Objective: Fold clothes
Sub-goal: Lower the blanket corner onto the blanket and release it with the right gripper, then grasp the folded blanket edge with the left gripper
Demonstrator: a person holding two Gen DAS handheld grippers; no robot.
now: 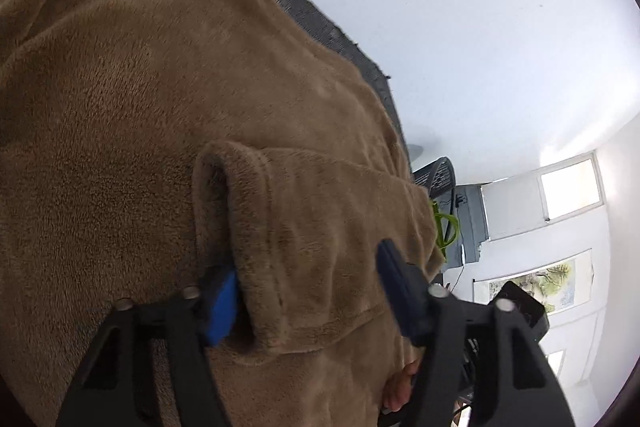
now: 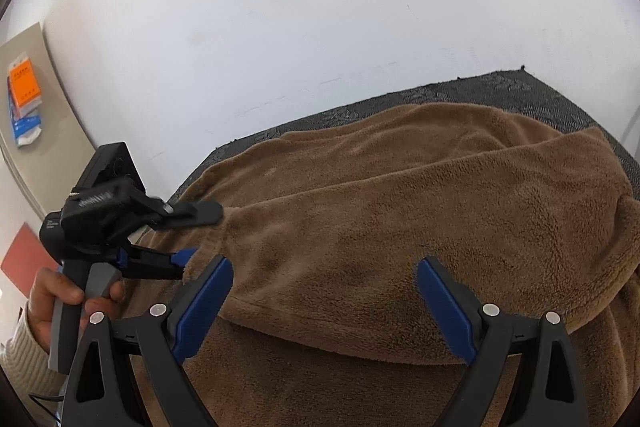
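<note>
A white wall point(image 2: 320, 7) is seen behind a dark patterned counter point(image 2: 500, 87), over which a brown fleece garment point(image 2: 400, 207) is spread. A folded cuffed sleeve point(image 1: 288, 227) is straddled by the left tool point(image 1: 308, 291), its blue pads parted and not clamped. The right tool point(image 2: 324, 303) is held wide apart above the fleece. A hand point(image 2: 56, 303) is seen beside it.

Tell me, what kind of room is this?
Probably a home office or spare room. A brown fleece garment lies on a dark patterned cloth by a plain white wall; a landscape picture and a mesh chair back show behind.
</note>
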